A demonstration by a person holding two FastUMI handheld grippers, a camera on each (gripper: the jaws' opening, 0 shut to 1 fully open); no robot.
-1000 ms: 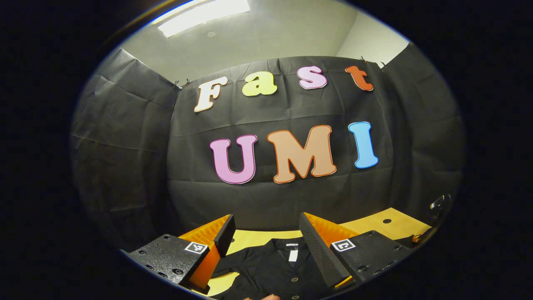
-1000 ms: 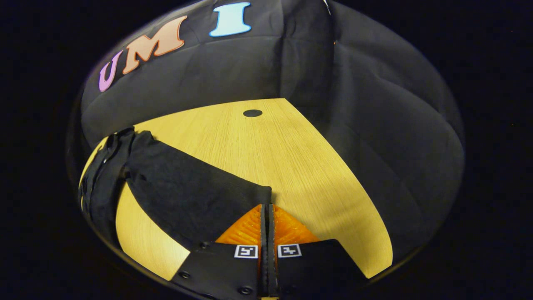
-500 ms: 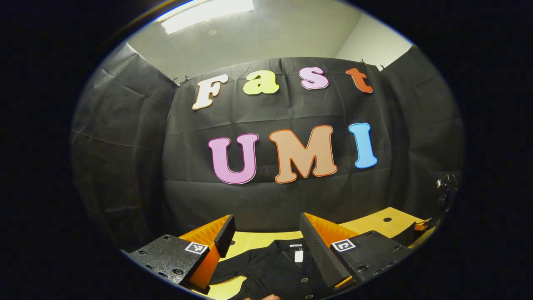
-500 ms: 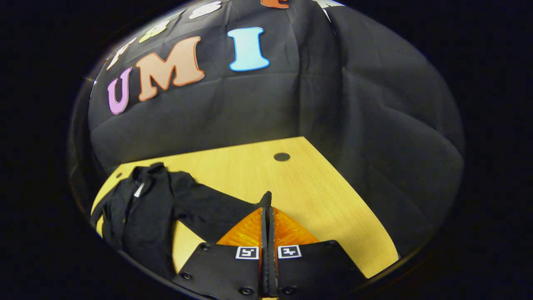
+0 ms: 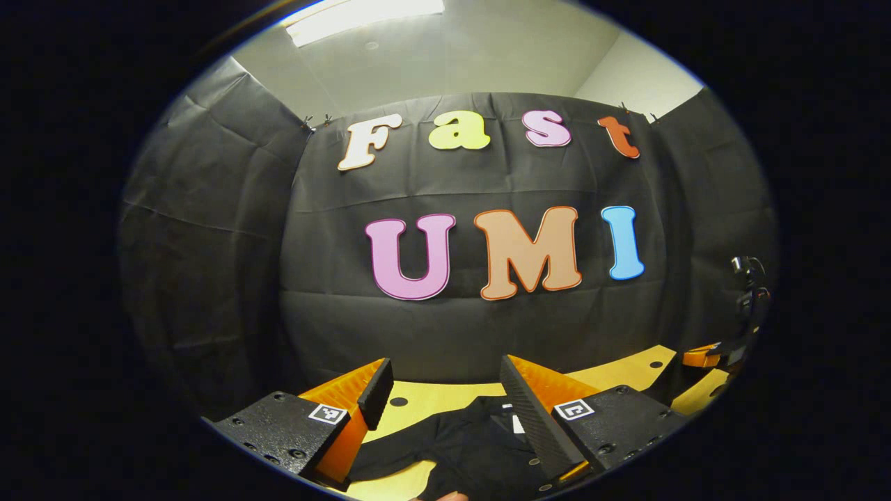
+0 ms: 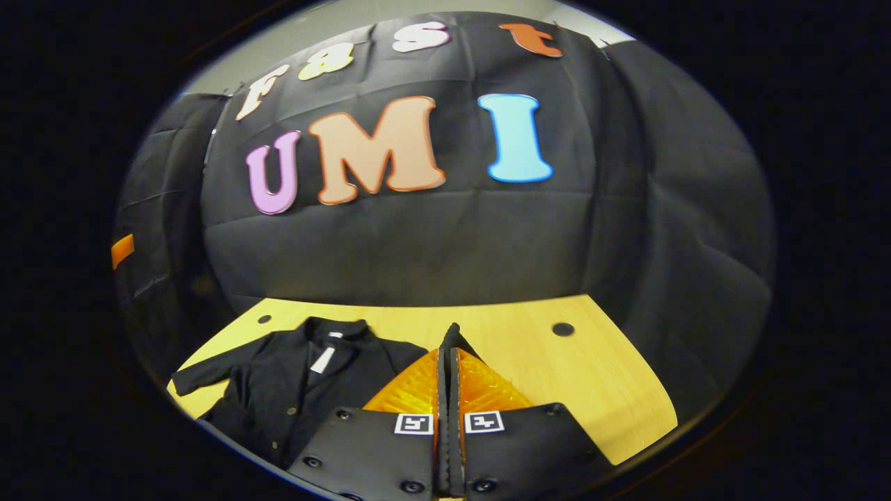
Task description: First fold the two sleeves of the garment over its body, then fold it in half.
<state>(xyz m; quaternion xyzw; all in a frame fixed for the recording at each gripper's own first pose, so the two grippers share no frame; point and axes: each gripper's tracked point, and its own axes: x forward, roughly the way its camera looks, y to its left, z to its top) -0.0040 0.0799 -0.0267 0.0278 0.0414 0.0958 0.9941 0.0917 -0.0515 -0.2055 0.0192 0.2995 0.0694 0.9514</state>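
Left gripper view: the left gripper (image 5: 445, 396) hovers with fingers wide apart, empty; the garment (image 5: 473, 445) lies below and ahead on the worktop (image 5: 626, 369), collar toward the far edge.

Right gripper view: the right gripper (image 6: 448, 348) has its fingers pinched on a sleeve (image 6: 452, 332), lifted; the garment's body (image 6: 292, 383) lies to their left, so the fold goes that way.

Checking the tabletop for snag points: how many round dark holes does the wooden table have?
2 in the right gripper view: one hole at the far right of the table, one hole at the far left beyond the black shirt. The shirt may hide others.
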